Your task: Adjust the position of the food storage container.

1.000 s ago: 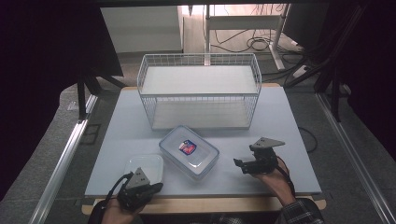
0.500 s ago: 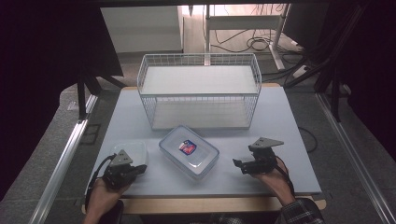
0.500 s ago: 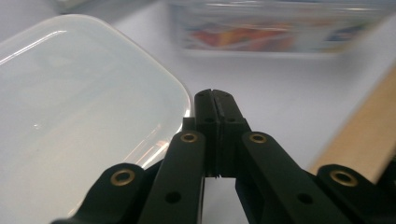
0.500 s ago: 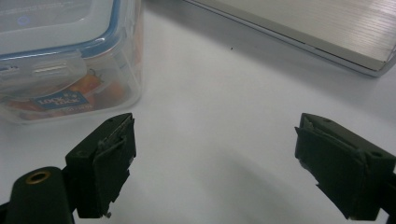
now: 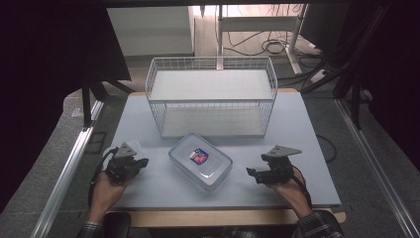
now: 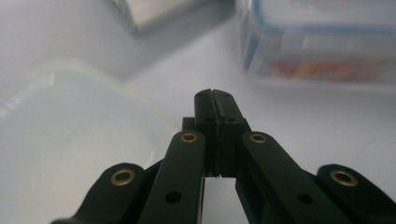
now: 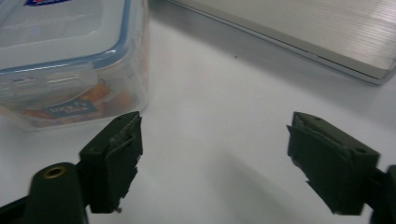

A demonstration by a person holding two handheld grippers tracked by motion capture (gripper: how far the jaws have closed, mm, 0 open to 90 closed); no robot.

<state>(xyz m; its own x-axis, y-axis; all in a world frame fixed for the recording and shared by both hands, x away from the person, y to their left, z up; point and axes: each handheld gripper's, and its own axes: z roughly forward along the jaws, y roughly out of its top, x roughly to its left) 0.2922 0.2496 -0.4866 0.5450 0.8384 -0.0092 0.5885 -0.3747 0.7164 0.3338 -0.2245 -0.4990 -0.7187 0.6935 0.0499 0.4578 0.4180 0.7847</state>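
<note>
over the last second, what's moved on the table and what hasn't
The left tongs travelled away from the table's near edge, up and leftward, ending beside the translucent lid, jaws shut on nothing. The right tongs stayed put, jaws open. The lidded container and wire basket did not move.

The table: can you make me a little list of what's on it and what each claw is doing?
table: grey top
wire basket: white, at the far middle
food box: clear, lidded, blue seal, red and blue label, in front of the basket
translucent lid: flat, beside the left claw
left claw: jaws shut, holding nothing
right claw: jaws wide open, right of the food box
</note>
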